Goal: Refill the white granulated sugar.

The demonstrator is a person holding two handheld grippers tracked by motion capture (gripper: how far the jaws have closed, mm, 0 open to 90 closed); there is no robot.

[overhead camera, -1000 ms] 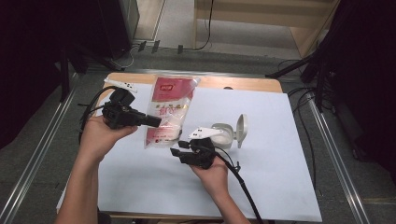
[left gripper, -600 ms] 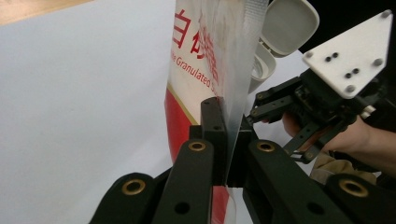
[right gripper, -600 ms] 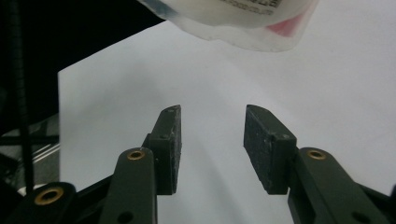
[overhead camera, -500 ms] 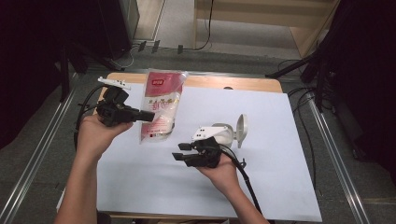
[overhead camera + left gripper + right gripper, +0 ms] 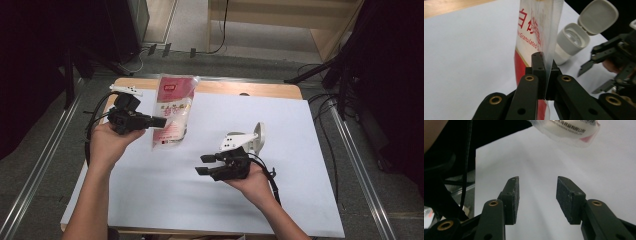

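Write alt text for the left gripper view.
The left gripper clamps the edge of a clear red-printed sugar bag over a white sheet. Behind stand an open white flip-lid jar and the right gripper, jaws apart.

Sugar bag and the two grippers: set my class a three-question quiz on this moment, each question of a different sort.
1. True or false: the left gripper is shut on the edge of the sugar bag.
2. Which stands beside the right gripper? A. a white container with its flip lid open B. a glass bottle C. a metal bowl
3. Fill in: the right gripper's jaws stand ____, with nothing between them.

Key
1. True: its jaws pinch the bag's clear edge.
2. A: the white container stands on the white sheet, lid up.
3. open: they have just been opening further, over bare sheet.
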